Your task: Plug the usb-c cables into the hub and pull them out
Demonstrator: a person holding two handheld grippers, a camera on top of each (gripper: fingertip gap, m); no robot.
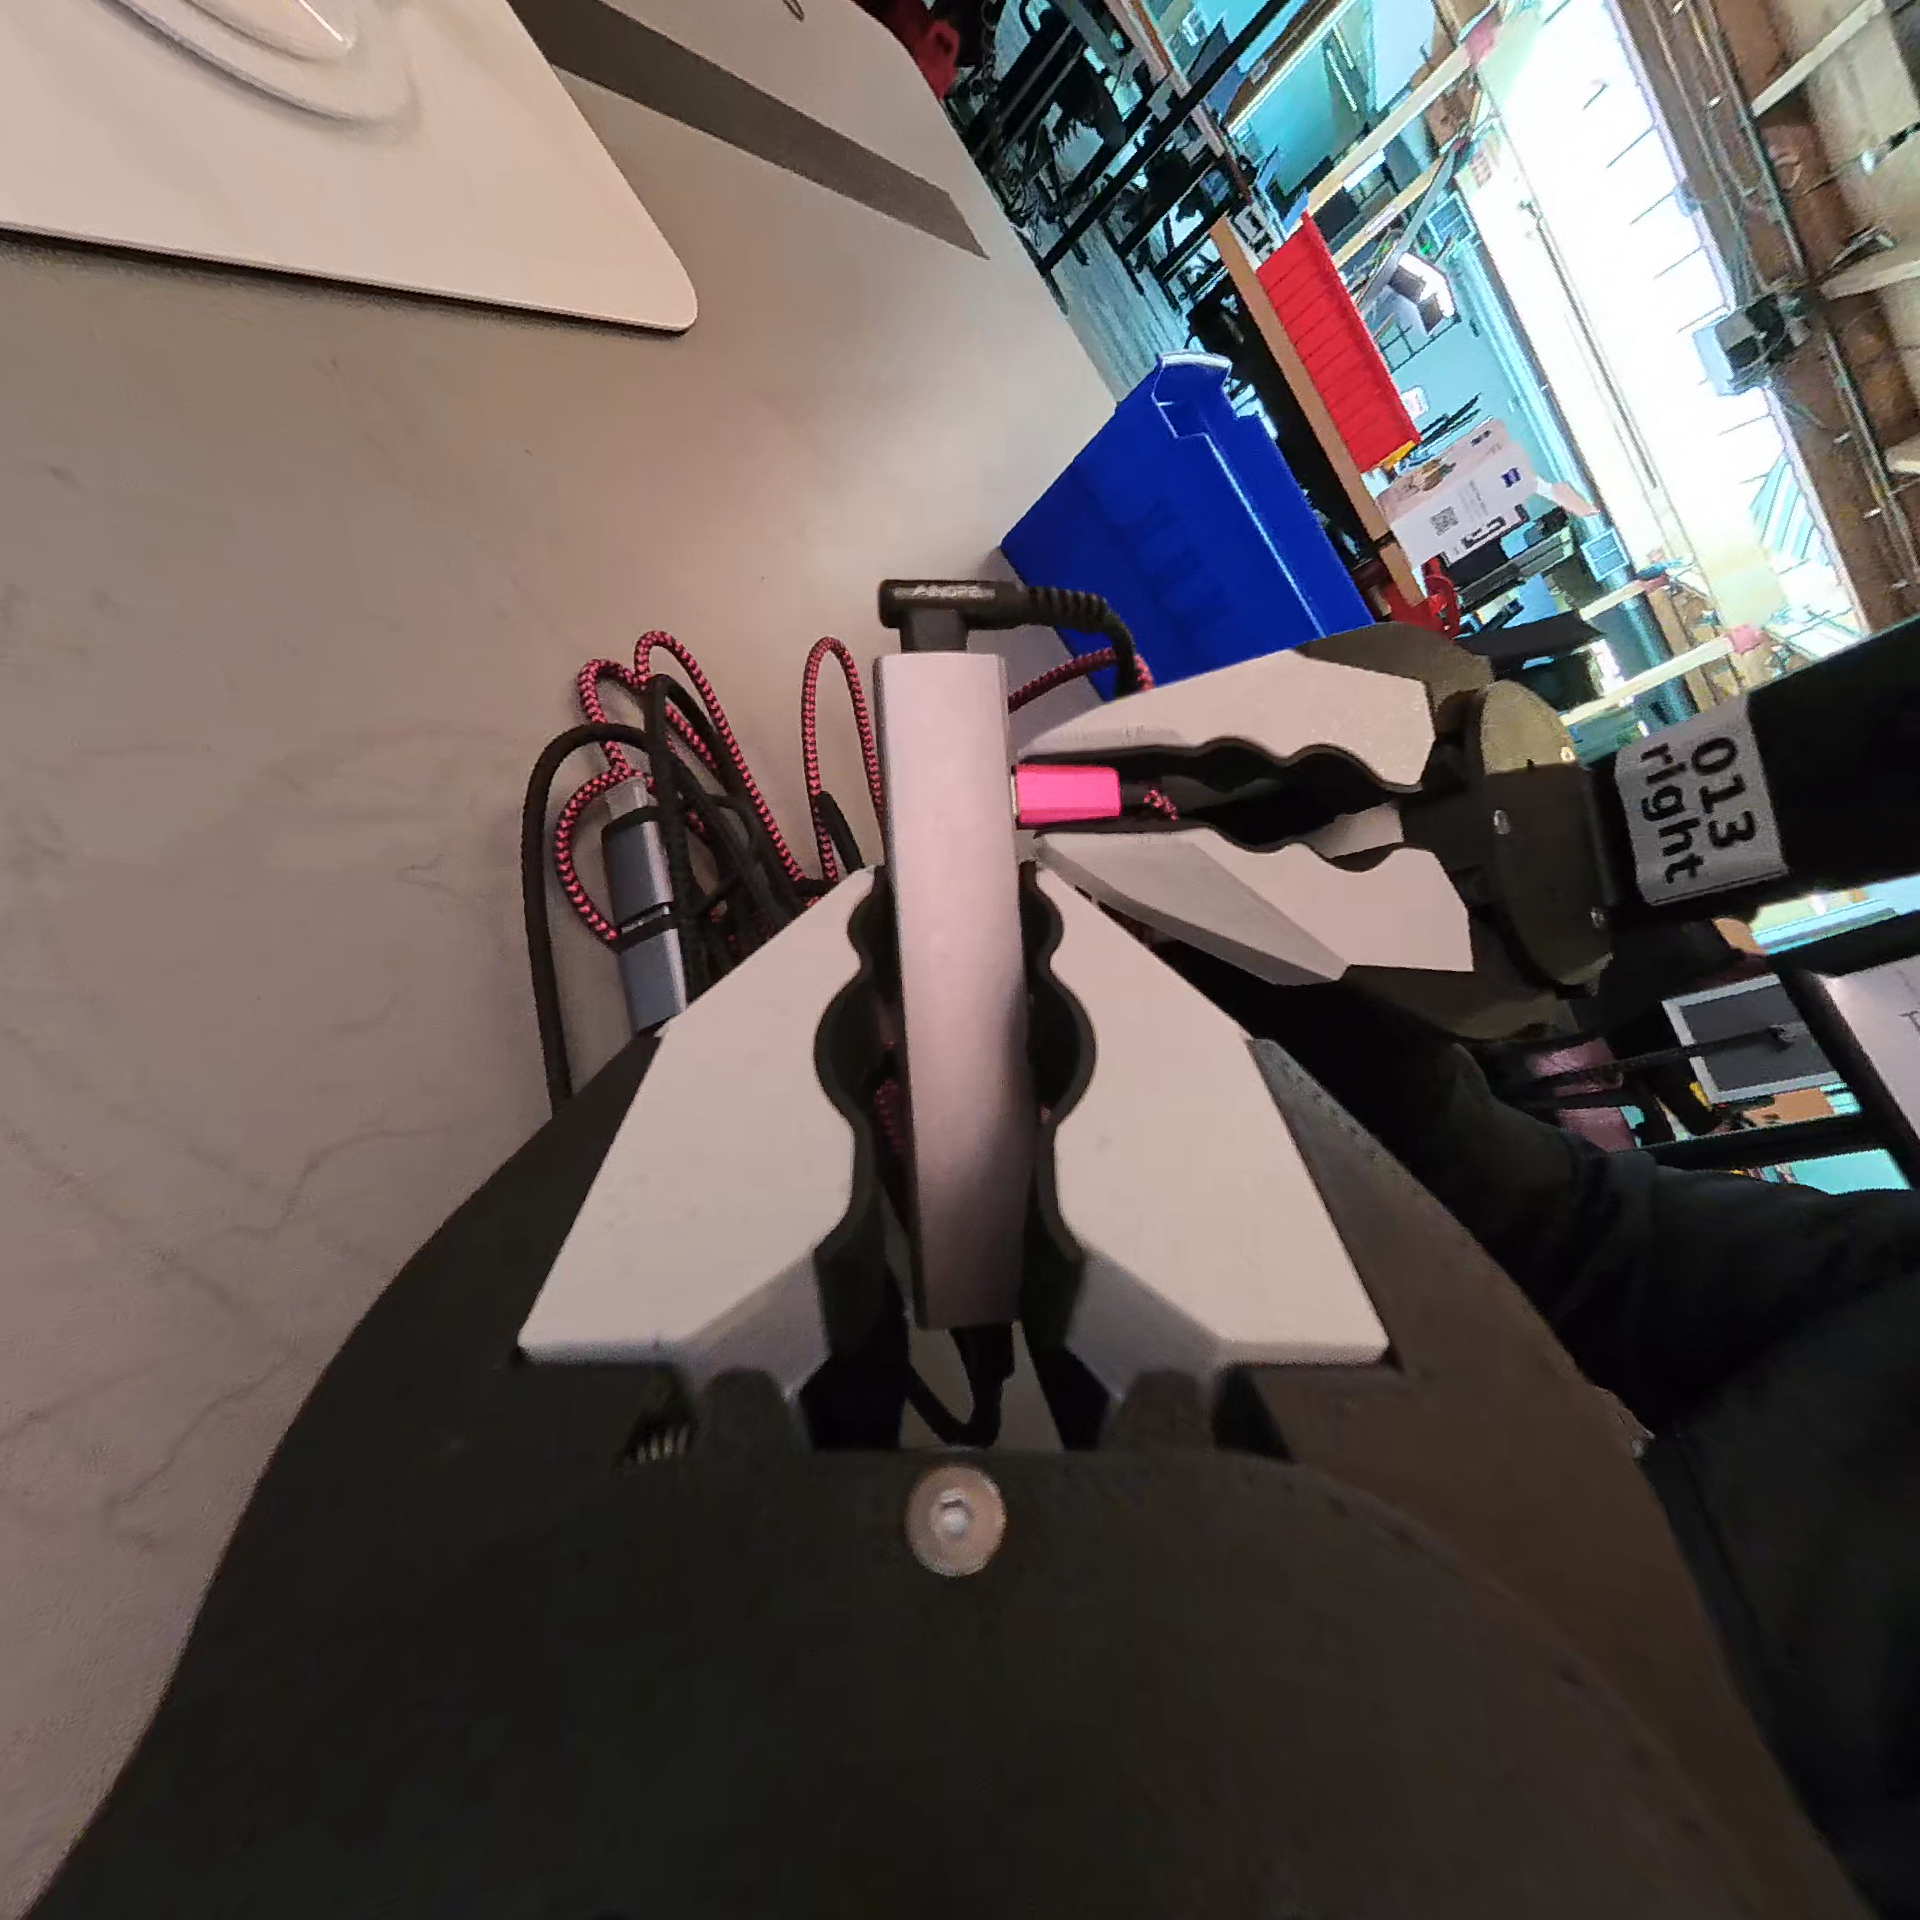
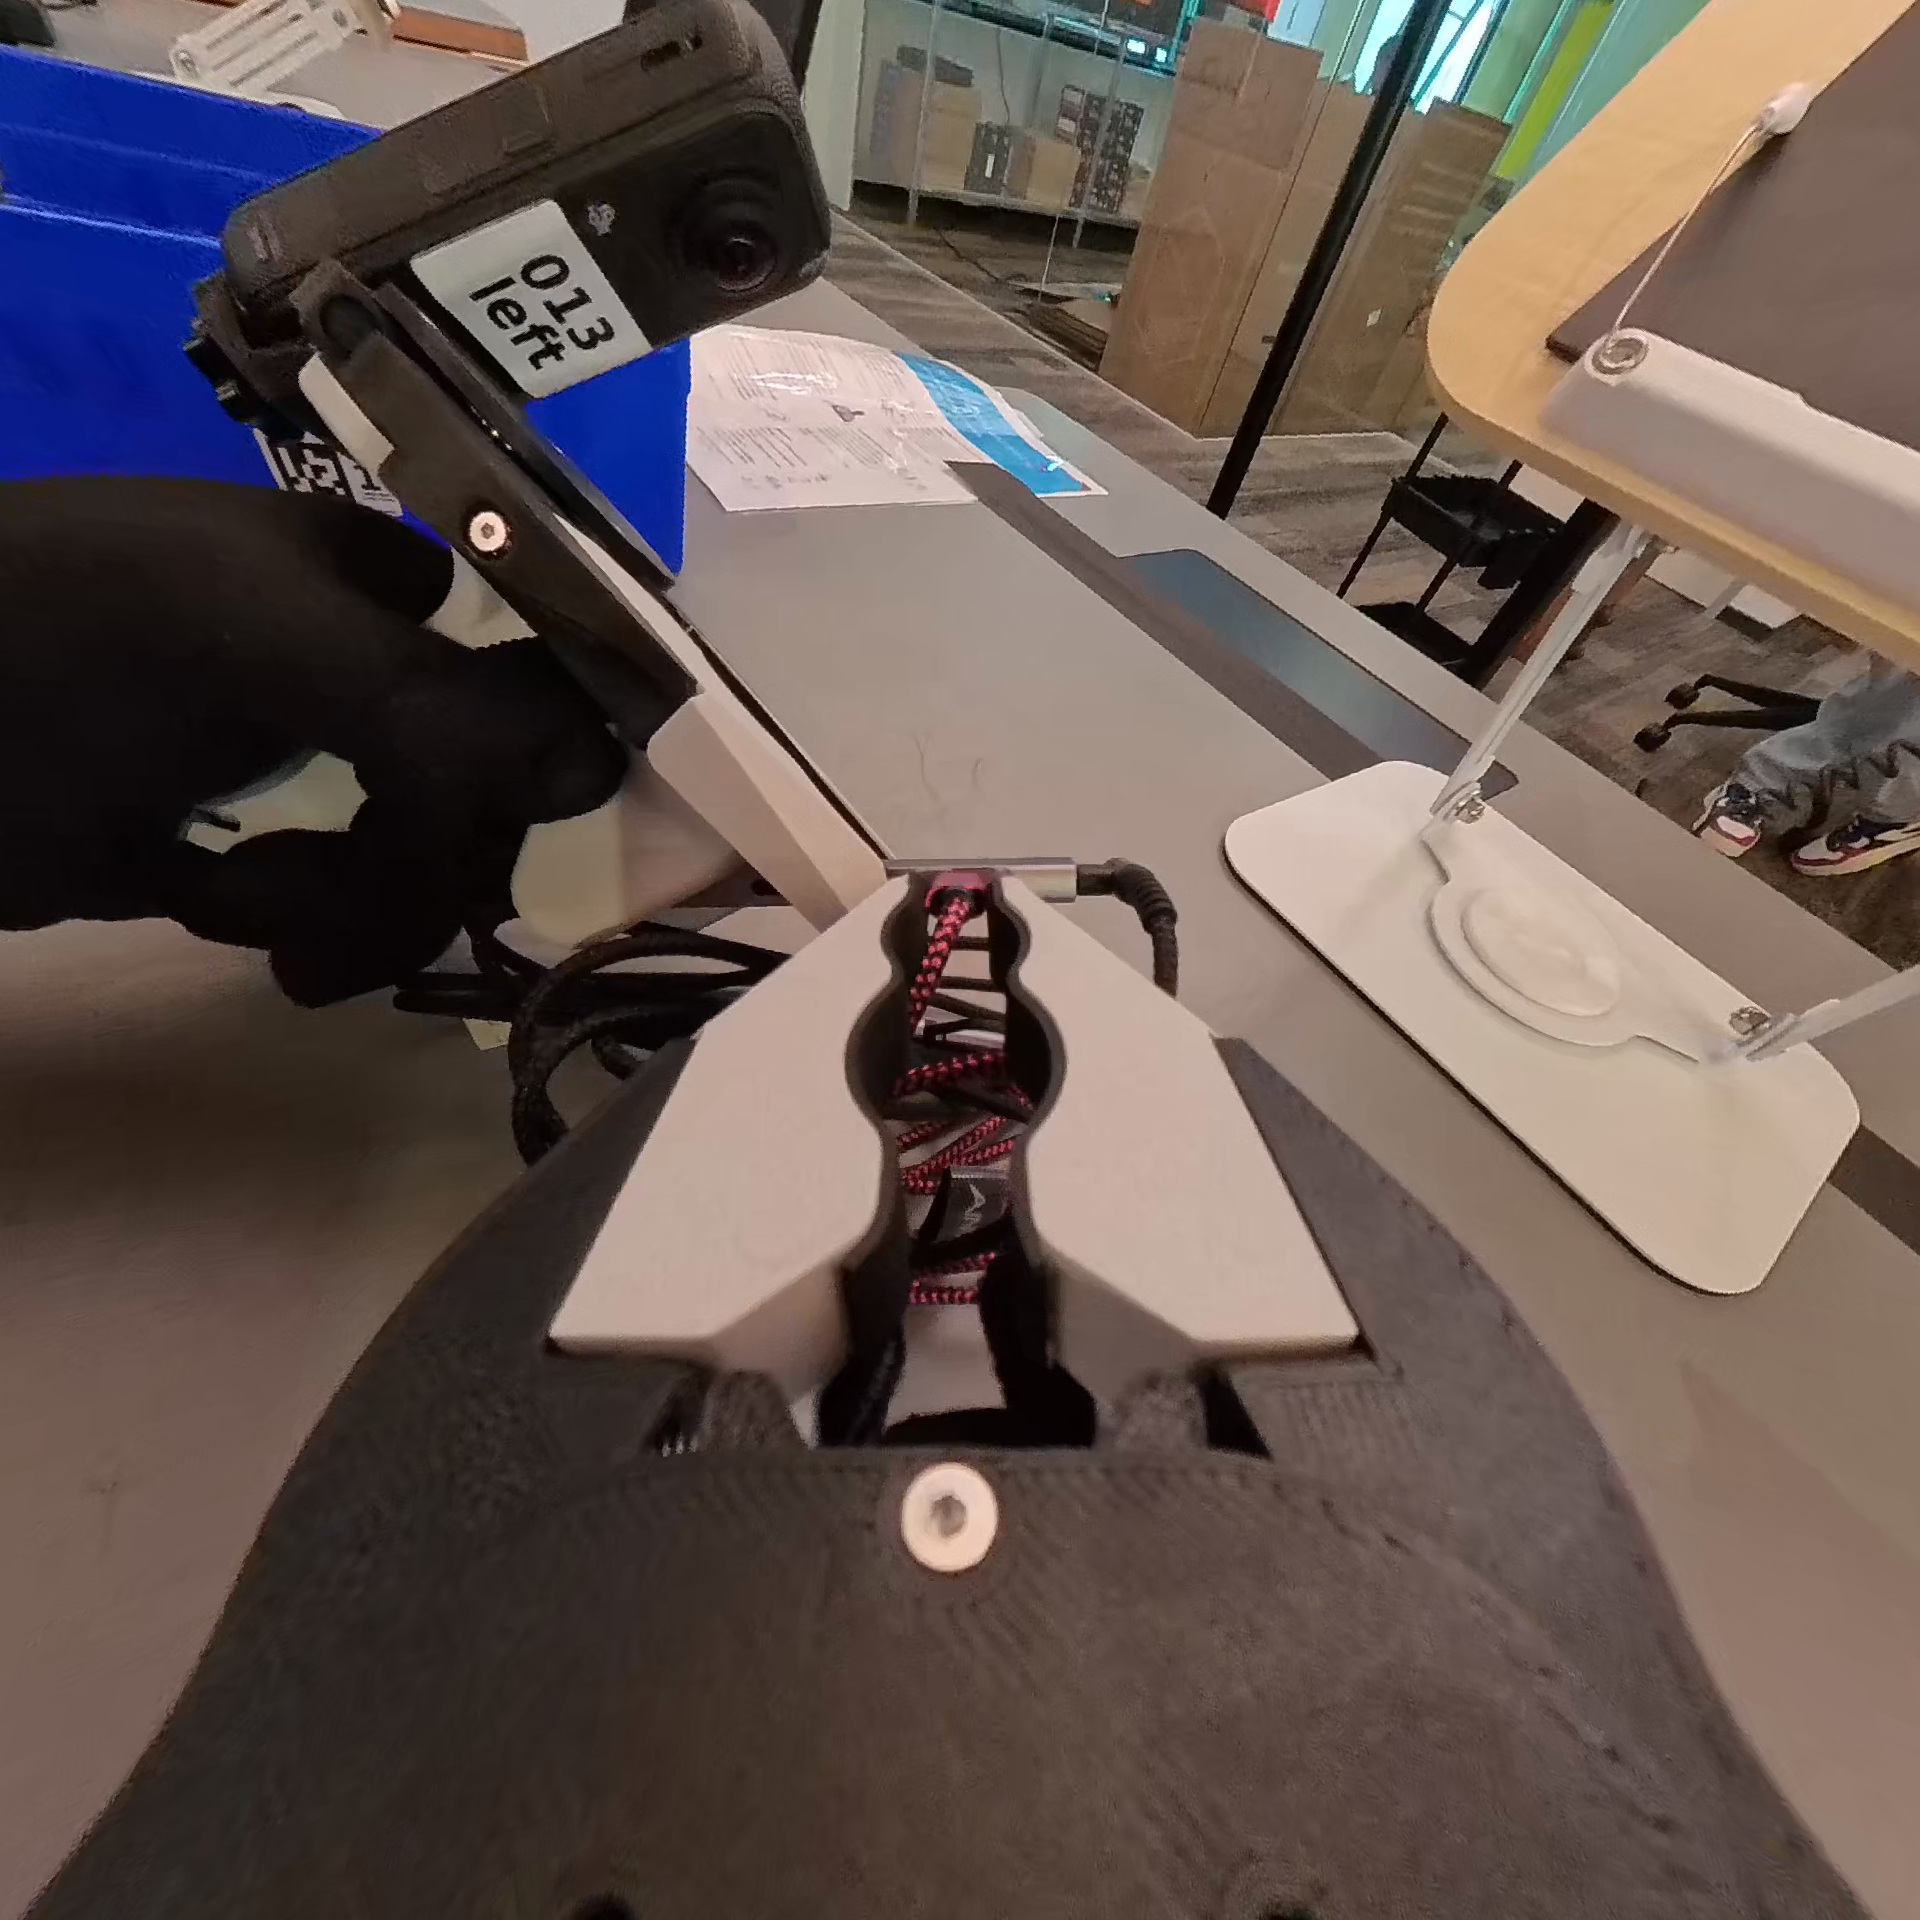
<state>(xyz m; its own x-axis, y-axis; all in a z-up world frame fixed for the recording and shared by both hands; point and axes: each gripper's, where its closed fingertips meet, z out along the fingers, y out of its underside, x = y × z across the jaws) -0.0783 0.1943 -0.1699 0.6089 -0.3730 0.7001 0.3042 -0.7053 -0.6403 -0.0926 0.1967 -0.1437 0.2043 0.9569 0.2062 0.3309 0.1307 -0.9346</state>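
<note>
A: What does the left wrist view show?

B: The left gripper holds the hub, a long grey metal bar. Its two grey fingers press on both sides of the bar, so it is closed around it. The hub stands above the grey table. At its far end a black angled plug with a black cable sits in the hub.

A: And the other gripper?

B: The right gripper comes from the right side. Its fingertips are close around the pink plug, which touches the side of the hub. The fingers are narrow, but I cannot tell if they really pinch the plug.

A: What else is there?

B: A bundle of cables, black and red-black braided, lies left of the hub, with a grey adapter in it. A blue bin is behind, and a white stand base is at the top left.

A: Now the right wrist view?

B: The right gripper has its fingers almost together. Between the tips I see the pink plug, and the red-black braided cable runs back between the fingers. The hub shows only as a thin edge just beyond the tips. The left gripper reaches it from the left, held by a black gloved hand. The stand base is on the right, the blue bin at the left, and a sheet of paper lies farther on the table.
</note>
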